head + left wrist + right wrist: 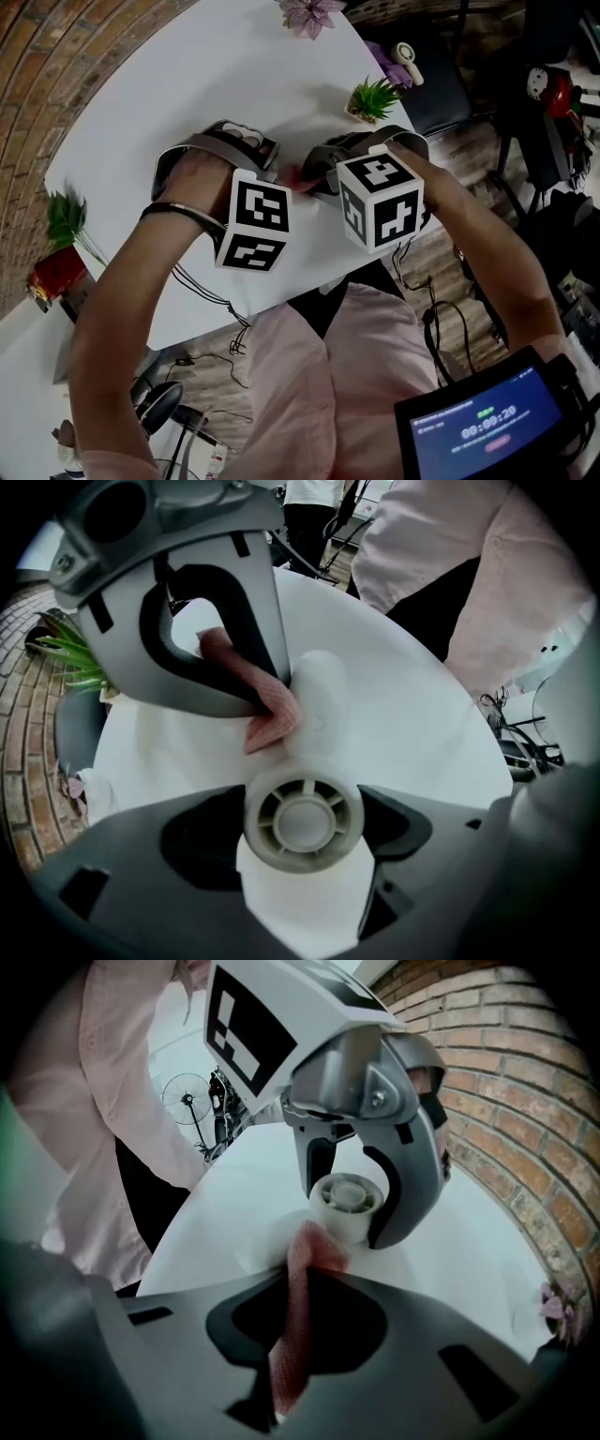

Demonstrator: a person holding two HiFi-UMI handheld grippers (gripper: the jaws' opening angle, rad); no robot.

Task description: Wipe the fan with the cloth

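Cloth [286,1354], pink and waffle-textured, sits pinched in the right gripper [300,1283], touching the white fan [347,1199]; the left gripper [302,822] clamps its ribbed hub.

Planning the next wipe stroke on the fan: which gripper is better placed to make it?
Right. The right gripper is shut on the pink cloth, whose tip touches the fan beside its hub. The left gripper is clamped on that hub, steadying the fan.

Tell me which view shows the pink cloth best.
The right gripper view: the pink textured cloth runs lengthwise through the right tool to the white plastic fan. The left gripper view shows only its pinched end; the head view, a sliver.
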